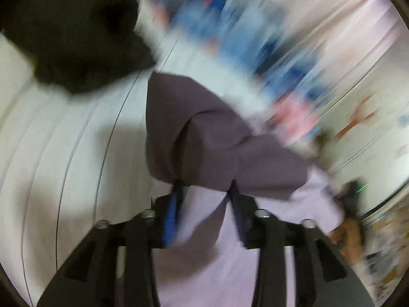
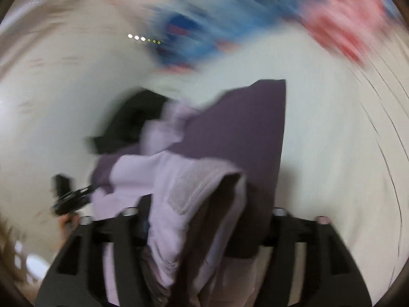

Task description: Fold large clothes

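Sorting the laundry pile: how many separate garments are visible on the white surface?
2: a purple garment bunched between both grippers' jaws, and a black one lying beyond it. Blur may hide others.

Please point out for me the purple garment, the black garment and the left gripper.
purple garment (image 2: 240,128): right wrist view, dark purple flat panel.
black garment (image 1: 76,38): left wrist view, middle of the dark heap.
left gripper (image 1: 204,192): left wrist view, midway between fingertips.

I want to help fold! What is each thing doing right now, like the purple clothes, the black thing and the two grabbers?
Purple garment: bunched, partly lifted, hanging between both grippers.
Black garment: crumpled on the white surface, untouched.
Left gripper: purple cloth between its fingers; grip unclear.
Right gripper: cloth draped over it, fingers hidden.
Everything beyond: blurred.
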`<action>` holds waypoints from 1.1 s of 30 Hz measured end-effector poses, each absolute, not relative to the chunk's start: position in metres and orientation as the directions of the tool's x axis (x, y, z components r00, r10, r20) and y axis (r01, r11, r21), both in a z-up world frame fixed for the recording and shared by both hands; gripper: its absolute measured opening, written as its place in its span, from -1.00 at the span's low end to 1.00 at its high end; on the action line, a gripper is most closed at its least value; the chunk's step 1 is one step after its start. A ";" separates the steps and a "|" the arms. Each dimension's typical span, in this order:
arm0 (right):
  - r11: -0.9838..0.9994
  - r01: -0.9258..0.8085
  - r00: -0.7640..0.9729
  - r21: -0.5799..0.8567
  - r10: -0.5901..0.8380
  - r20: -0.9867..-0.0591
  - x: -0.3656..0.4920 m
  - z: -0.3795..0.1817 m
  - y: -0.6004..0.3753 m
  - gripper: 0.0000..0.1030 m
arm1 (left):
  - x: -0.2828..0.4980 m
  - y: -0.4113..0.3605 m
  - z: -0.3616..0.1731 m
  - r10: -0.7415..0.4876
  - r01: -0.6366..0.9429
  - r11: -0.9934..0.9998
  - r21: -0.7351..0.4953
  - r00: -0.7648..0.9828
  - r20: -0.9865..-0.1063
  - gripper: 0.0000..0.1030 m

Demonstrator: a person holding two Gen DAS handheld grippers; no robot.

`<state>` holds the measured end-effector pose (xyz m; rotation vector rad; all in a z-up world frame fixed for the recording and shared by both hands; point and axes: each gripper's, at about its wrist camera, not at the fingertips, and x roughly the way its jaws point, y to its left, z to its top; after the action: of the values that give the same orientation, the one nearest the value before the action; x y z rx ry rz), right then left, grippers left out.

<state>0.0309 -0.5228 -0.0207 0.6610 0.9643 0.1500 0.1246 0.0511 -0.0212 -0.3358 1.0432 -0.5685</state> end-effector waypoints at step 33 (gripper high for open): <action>0.159 -0.113 0.562 0.981 0.825 -0.069 -0.379 -0.109 -0.365 -0.61 | -0.200 0.232 -0.057 -0.727 0.152 0.686 -0.711 0.160 -0.667 -0.62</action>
<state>-0.3790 -0.3653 -0.1094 1.2356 0.7204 0.7599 -0.1997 0.2321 -0.0571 -0.5571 1.2639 -0.6761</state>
